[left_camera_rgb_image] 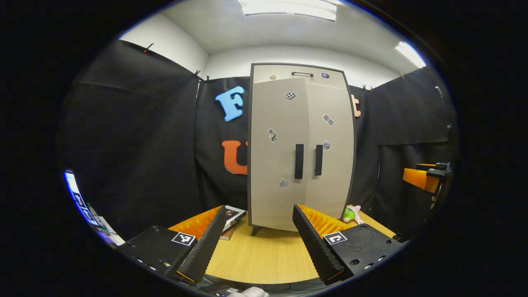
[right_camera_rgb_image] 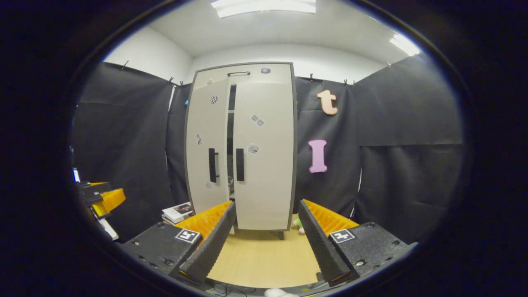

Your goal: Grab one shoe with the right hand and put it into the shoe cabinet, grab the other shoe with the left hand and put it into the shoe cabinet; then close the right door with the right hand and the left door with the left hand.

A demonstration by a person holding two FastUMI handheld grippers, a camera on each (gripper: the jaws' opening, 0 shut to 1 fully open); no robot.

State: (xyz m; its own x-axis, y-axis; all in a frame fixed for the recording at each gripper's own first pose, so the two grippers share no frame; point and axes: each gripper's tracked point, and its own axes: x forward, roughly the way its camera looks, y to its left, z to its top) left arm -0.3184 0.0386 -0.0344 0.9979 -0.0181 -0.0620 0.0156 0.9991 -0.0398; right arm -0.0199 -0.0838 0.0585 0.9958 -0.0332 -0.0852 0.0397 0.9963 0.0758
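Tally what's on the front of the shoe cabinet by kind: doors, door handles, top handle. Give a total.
Doors: 2, the left door and the right door of the shoe cabinet
Vertical door handles: 2, the left door handle and the right door handle
Top handle: 1
Total: 5

Left tool [left_camera_rgb_image: 256, 237] hanging open over the desk [left_camera_rgb_image: 264, 258], nothing between the fingers.

Facing the shoe cabinet [left_camera_rgb_image: 300, 144] straight on: left door [left_camera_rgb_image: 278, 156] and right door [left_camera_rgb_image: 330, 152] look pretty much shut, black handles side by side, stickers all over. Books [left_camera_rgb_image: 232, 218] left of its foot, small green-and-pink toy [left_camera_rgb_image: 350, 213] right of it. Other tool [left_camera_rgb_image: 427, 178] off at the right edge.
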